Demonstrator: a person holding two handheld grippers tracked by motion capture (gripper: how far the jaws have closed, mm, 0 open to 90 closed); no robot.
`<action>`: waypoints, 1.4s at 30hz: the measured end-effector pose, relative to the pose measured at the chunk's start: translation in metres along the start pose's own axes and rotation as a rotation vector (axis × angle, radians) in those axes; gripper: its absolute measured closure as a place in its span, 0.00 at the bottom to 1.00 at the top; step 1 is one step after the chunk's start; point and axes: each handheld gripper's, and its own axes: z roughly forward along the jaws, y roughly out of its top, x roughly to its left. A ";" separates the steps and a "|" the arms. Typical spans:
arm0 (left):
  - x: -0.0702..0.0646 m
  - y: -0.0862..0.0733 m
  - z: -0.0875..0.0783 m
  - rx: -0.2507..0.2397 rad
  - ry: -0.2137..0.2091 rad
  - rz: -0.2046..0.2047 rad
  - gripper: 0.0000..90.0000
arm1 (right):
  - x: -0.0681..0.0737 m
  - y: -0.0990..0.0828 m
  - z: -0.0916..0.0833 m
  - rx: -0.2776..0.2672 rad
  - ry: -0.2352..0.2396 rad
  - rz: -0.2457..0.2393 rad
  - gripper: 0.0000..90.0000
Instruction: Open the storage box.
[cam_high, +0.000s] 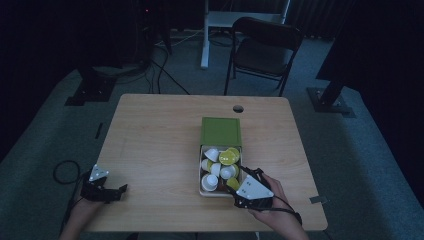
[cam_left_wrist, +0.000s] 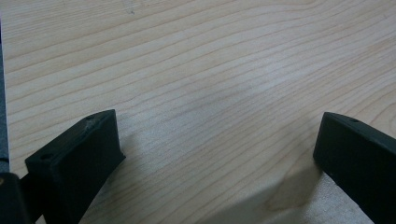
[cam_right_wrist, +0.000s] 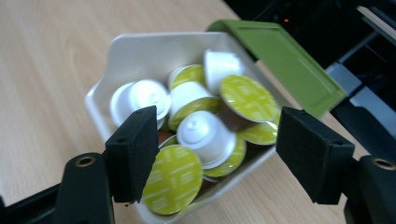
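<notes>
At the lower left of the high view, the left gripper (cam_high: 117, 192) is resting on the wooden table (cam_high: 155, 145), jaws standing wide apart and holding nothing. Right of centre, the white box (cam_high: 201, 172) of coffee capsules (cam_high: 227, 157) is sitting before its green lid (cam_high: 221, 131). At the lower right, the right gripper (cam_right_wrist: 217, 140) is hovering over the capsules, jaws well apart, gripping nothing.

Wide-apart gripper (cam_left_wrist: 215, 154) jaws over bare wooden table (cam_left_wrist: 210, 70)

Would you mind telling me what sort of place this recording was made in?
Probably a lab or studio set up for recording: a lone wooden table on grey carpet, dark curtains around it, stand bases and cables on the floor, and a folding chair behind.
</notes>
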 end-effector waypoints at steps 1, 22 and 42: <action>0.000 0.000 0.000 0.000 0.000 0.001 0.01 | -0.002 0.000 -0.001 -0.004 -0.004 0.013 0.32; 0.000 0.000 0.000 0.001 0.000 0.001 0.01 | -0.054 -0.049 -0.004 -0.038 -0.169 0.371 0.20; 0.000 0.000 0.000 0.001 0.000 0.001 0.01 | -0.073 -0.114 0.007 0.112 -0.255 0.583 0.16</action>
